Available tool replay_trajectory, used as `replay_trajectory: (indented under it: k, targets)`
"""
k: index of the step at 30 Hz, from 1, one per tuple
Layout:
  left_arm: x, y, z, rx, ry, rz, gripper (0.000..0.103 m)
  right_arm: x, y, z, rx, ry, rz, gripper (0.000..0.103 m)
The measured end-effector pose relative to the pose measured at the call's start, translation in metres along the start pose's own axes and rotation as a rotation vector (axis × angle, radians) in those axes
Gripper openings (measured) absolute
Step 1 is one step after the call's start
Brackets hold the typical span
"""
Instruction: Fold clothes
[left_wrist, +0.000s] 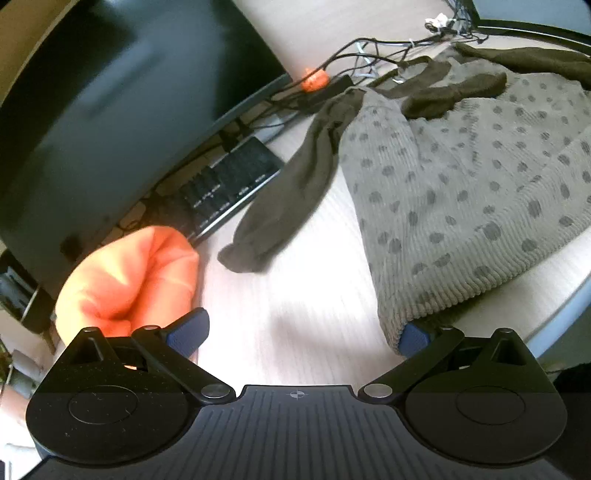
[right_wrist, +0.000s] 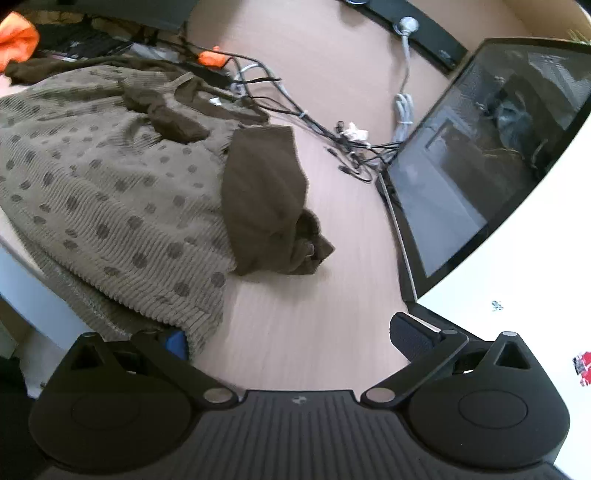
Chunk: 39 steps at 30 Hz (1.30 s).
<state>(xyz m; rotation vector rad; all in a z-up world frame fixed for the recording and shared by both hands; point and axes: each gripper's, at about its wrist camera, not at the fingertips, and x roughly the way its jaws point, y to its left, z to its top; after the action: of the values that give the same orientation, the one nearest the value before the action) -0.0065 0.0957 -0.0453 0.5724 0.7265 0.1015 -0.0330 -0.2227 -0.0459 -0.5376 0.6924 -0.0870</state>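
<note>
- Dress (left_wrist: 461, 192), grey-brown ribbed cloth with dark dots, lies spread on worktop (left_wrist: 295, 295); hem corners hang toward the near edge, neckline and dark sleeves at the far side by the cables (left_wrist: 369, 55).
- Left tongs (left_wrist: 301, 336) spread wide, holding nothing. Right pad (left_wrist: 415, 338) sits at or just under the dress's near-left hem corner; cannot tell if it touches. Left pad (left_wrist: 188, 330) is beside an orange cloth (left_wrist: 129, 273).
- Right tongs (right_wrist: 291, 338) also spread wide, holding nothing. Left pad (right_wrist: 175, 343) is tucked at the near-right hem corner, partly hidden by cloth; right pad (right_wrist: 413, 332) is over bare worktop near a monitor (right_wrist: 480, 155).
- Key relation: the dress lies between the two tongs, one hem corner at each, long axis running away toward the neckline.
- Left dark sleeve (left_wrist: 288, 192) trails out straight; right sleeve (right_wrist: 266, 203) lies bunched on the body's edge.
- Judgement: each of the tongs is equally placed for its own corner; a closing pinch on both would likely start a hem-to-neck fold.
</note>
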Motion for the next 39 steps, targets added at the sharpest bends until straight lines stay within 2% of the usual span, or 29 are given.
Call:
replay_trajectory:
  k: [2, 4, 7, 11, 14, 19, 22, 24, 25, 26, 27, 29, 30, 32, 34, 36, 39]
  targets:
    - [-0.007, 0.013, 0.015, 0.032, -0.042, 0.034, 0.103, -0.011, -0.022, 0.015, 0.006, -0.079, -0.068, 0.103]
    - [-0.024, 0.030, 0.035, 0.083, -0.127, 0.070, 0.103, -0.026, -0.049, 0.032, 0.029, -0.148, -0.116, 0.103]
    - [-0.038, 0.046, 0.051, 0.105, -0.203, 0.165, 0.103, -0.038, -0.078, 0.043, 0.057, -0.189, -0.203, 0.103]
    - [-0.017, 0.050, 0.037, -0.008, -0.101, 0.114, 0.103, -0.026, -0.088, 0.028, 0.151, -0.106, -0.165, 0.103]
    - [-0.009, 0.052, 0.023, -0.011, -0.058, 0.167, 0.103, -0.026, -0.083, 0.019, 0.143, -0.087, -0.171, 0.103]
    - [-0.033, 0.094, 0.024, -0.110, -0.105, 0.237, 0.103, -0.051, -0.093, 0.019, 0.210, -0.138, -0.156, 0.103]
    - [-0.046, 0.110, 0.020, -0.230, -0.120, 0.076, 0.103, -0.047, -0.088, 0.012, 0.204, -0.084, -0.152, 0.103]
    - [-0.046, 0.102, 0.019, -0.250, -0.132, -0.178, 0.103, -0.039, -0.082, 0.004, 0.193, -0.025, -0.154, 0.103]
    - [-0.046, 0.090, 0.018, -0.224, -0.135, -0.283, 0.103, -0.033, -0.079, 0.001, 0.197, -0.002, -0.154, 0.103]
    - [-0.046, 0.073, 0.017, -0.168, -0.136, -0.351, 0.103, -0.028, -0.076, -0.002, 0.201, 0.018, -0.154, 0.103]
    - [-0.043, 0.052, 0.017, -0.084, -0.136, -0.378, 0.103, -0.025, -0.075, -0.003, 0.208, 0.031, -0.154, 0.103]
    - [-0.039, 0.015, 0.014, 0.085, -0.145, -0.367, 0.103, -0.022, -0.073, -0.002, 0.217, 0.039, -0.155, 0.103]
    - [-0.034, 0.002, 0.015, 0.129, -0.151, -0.376, 0.103, -0.022, -0.073, -0.001, 0.219, 0.037, -0.156, 0.103]
    - [-0.029, -0.007, 0.021, 0.093, -0.147, -0.475, 0.103, -0.022, -0.074, 0.000, 0.223, 0.031, -0.158, 0.103]
    - [-0.029, -0.010, 0.034, 0.027, -0.168, -0.627, 0.103, -0.019, -0.074, 0.001, 0.225, 0.029, -0.151, 0.103]
    - [-0.032, -0.017, 0.042, 0.003, -0.199, -0.689, 0.103, -0.021, -0.074, 0.002, 0.236, 0.020, -0.130, 0.103]
    - [-0.025, -0.035, 0.045, 0.046, -0.187, -0.627, 0.103, -0.026, -0.077, 0.005, 0.294, -0.010, -0.112, 0.103]
